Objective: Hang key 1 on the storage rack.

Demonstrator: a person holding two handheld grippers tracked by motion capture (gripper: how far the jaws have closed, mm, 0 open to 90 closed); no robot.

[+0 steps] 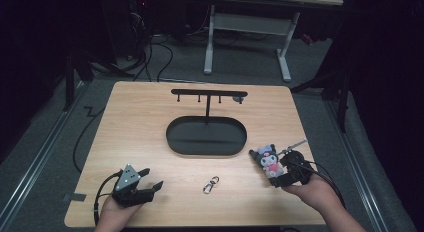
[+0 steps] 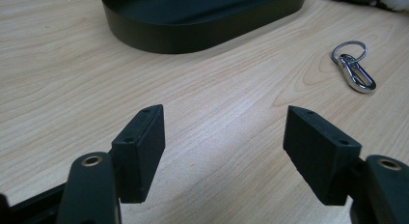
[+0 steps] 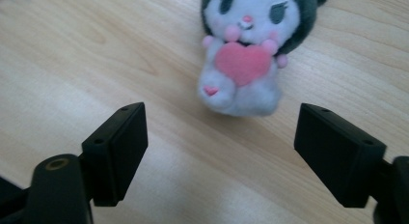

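Wooden bench (image 1: pixel 145 117) carries a black oval tray (image 1: pixel 206 136) with a T-shaped hook stand (image 1: pixel 208 95) rising from it, placed centrally toward the far edge. A silver keyring clip (image 1: pixel 210 184) lies on bare wood near the near edge, at mid-width. A plush toy (image 1: pixel 267 158), dark-hooded with a pink heart, lies near the right edge. Left gripper (image 1: pixel 148 179) sits by the near-left corner, fingers (image 2: pixel 140 149) wide, holding nothing. Right gripper (image 1: pixel 273 167) is just beside the plush, fingers (image 3: pixel 118 149) wide apart, toy lying just beyond them.
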